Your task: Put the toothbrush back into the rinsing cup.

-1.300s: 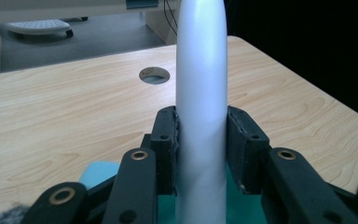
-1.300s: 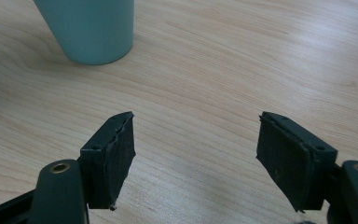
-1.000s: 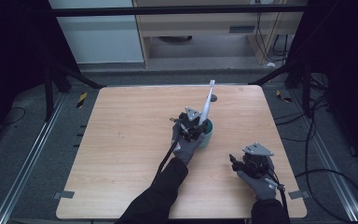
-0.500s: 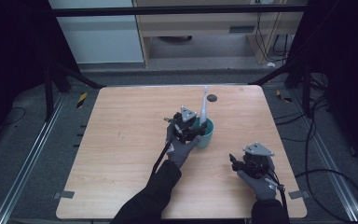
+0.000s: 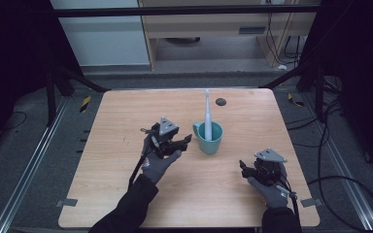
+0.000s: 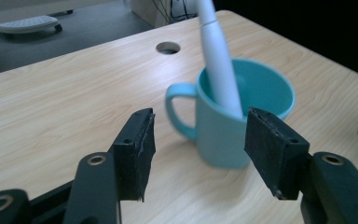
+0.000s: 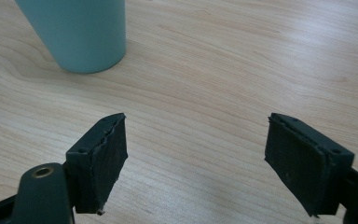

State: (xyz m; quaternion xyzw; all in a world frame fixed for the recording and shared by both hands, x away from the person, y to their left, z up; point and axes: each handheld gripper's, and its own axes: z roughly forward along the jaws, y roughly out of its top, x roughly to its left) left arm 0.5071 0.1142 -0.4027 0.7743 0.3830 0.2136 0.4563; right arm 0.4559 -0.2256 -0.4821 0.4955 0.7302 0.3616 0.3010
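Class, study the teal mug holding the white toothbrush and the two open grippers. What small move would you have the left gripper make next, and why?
Probably draw the left gripper a little farther from the teal mug. Its jaws stand open and empty, and the toothbrush leans inside the mug untouched, so the placing looks done. The right gripper rests apart, open.

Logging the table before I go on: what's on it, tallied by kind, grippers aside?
Teal mug: 1
White electric toothbrush, standing in the mug: 1
Total: 2
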